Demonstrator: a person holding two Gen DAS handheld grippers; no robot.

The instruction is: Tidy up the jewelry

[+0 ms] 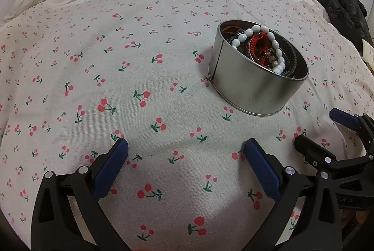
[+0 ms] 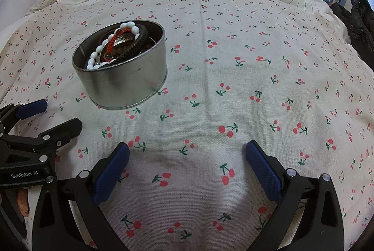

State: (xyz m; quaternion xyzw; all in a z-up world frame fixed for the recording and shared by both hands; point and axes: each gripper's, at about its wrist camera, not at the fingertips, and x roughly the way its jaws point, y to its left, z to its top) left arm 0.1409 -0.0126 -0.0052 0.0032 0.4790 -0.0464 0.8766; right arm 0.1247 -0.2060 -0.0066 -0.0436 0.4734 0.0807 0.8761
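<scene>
A: Jewelry all sits in the round metal tin (image 1: 257, 78), as far as I can see. The white bead bracelet (image 1: 266, 45) lies on top, with a red woven cord (image 2: 112, 39) and a dark braided band (image 2: 133, 47) tangled under it.

B: Anything loose on the cherry-print cloth (image 1: 140, 64)?

A: Nothing that either view shows. The cloth is bare around the tin.

B: And the grippers?

A: The left gripper (image 1: 187, 150) hangs near the front of the scene, jaws spread wide, nothing between them, with the tin off to its far right. The right gripper (image 2: 187, 150) is likewise spread and empty, the tin to its far left. So the tin stands between the two, a little farther off, touched by neither.

B: So is the task finished or not begun?

A: I can't tell for sure. If organizing means gathering the pieces into the tin, it looks done. If it means sorting them out onto the cloth, everything is left, since the pieces are still heaped together.
</scene>
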